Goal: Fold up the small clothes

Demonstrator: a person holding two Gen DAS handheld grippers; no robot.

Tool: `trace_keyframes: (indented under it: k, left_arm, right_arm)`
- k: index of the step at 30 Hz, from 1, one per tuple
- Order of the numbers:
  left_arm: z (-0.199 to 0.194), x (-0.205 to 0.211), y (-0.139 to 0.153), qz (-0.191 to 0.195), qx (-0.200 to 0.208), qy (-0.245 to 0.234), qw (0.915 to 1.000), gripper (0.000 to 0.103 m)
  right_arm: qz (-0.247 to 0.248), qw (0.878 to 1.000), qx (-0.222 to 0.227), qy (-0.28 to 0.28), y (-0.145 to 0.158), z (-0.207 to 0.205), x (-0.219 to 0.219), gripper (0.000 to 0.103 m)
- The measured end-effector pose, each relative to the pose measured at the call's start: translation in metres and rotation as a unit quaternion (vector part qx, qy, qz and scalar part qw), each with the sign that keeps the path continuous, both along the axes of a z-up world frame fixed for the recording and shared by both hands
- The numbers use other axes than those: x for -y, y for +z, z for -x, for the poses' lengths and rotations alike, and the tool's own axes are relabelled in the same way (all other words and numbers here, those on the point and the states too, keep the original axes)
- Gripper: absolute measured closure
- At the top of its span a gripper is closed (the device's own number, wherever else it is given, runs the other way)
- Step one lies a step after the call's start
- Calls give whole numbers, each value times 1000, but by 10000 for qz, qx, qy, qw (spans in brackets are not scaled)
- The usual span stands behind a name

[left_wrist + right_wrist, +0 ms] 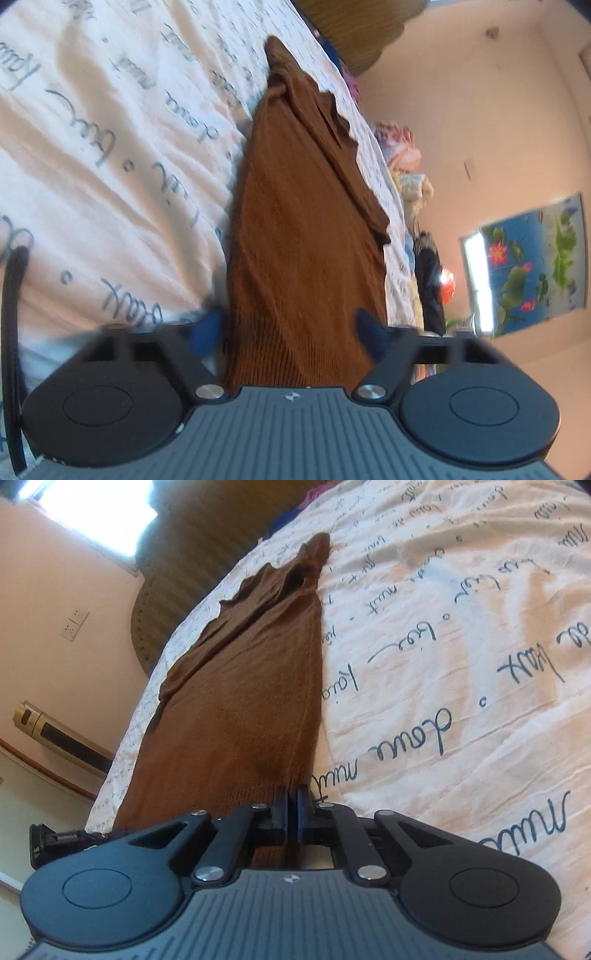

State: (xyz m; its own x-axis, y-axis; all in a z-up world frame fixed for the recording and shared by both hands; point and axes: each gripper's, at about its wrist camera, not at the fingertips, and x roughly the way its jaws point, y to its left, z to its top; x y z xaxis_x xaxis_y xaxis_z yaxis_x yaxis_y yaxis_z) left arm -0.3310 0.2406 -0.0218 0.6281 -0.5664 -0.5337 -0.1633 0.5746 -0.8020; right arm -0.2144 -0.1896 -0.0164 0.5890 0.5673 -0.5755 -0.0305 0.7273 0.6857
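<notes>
1. A brown knitted garment (295, 229) lies stretched out lengthwise on a bed covered by a white sheet (110, 147) printed with dark blue handwriting.
2. The left tongs (295, 332) stand wide apart, their blue tips on either side of the garment's ribbed hem, which passes between them. They are not clamped on it.
3. The right tongs (291, 808) are pressed together on the ribbed hem edge of the same garment (243, 686), at its corner nearest the printed sheet (461, 664).
4. The far end of the garment looks rumpled and narrow, with a loose fold lying along 1 side.
5. Judged from this, the step in hand is gripping the hem with both tongs. The right grip seems made; the left is not yet closed.
6. The next move would call for closing the left tongs on the hem, then lifting both corners together and carrying them toward the far end.
7. The script on the sheet is cursive and appears upside down; no word can be read with confidence. No brand or label shows on the garment.
</notes>
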Motion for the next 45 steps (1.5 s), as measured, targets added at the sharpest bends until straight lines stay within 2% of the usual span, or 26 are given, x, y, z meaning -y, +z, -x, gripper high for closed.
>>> trace_keyframes:
  k: [1, 3, 7, 10, 14, 19, 24, 26, 27, 30, 35, 38, 42, 45]
  left_arm:
    - [1, 4, -4, -28, -39, -88, 9999, 99]
    - [7, 7, -10, 211, 48, -108, 9997, 100]
    - [19, 4, -5, 266, 282, 66, 9992, 100]
    - [17, -6, 1, 385, 403, 179, 9983, 100]
    - [8, -18, 12, 719, 660, 348, 9946, 100]
    - [-31, -32, 44, 795, 1052, 482, 9901, 100]
    - [-93, -50, 75, 819, 1377, 657, 9849, 100]
    - [-120, -58, 82, 804, 1441, 736, 9835, 100]
    - [-137, -61, 84, 831, 1457, 761, 9829, 100]
    - [-186, -69, 86, 821, 1438, 872, 9823, 100]
    - [-269, -75, 76, 863, 1259, 828, 9848, 100]
    - [-310, -75, 62, 813, 983, 836, 9883, 100]
    - [-348, -78, 44, 829, 757, 846, 9901, 100]
    - [-370, -83, 30, 705, 546, 931, 9917, 100]
  right_arm:
    - [48, 10000, 16, 50, 1, 1, -2, 100]
    - [140, 9997, 173, 122, 8, 6, -6, 100]
    - [63, 9986, 463, 252, 27, 6, -9, 101]
    - [163, 9971, 674, 313, 41, -2, -12, 101]
    - [-8, 9962, 797, 336, 58, -24, -9, 101]
    - [-89, 9926, 1157, 356, 91, -78, -7, 101]
    - [-98, 9911, 1302, 269, 119, -164, 3, 101]
    - [-163, 9924, 1197, 222, 124, -204, 9, 101]
    - [-188, 9952, 891, 366, 124, -223, 11, 101]
    - [-256, 9975, 601, 256, 116, -283, 15, 101]
    - [-306, 9994, -136, 95, 71, -370, 12, 101]
    - [-420, 9978, -492, -130, 45, -403, 15, 101]
    - [-499, 9954, -748, -329, 22, -434, 16, 101]
    - [-557, 9918, -979, -606, 5, -452, 15, 96]
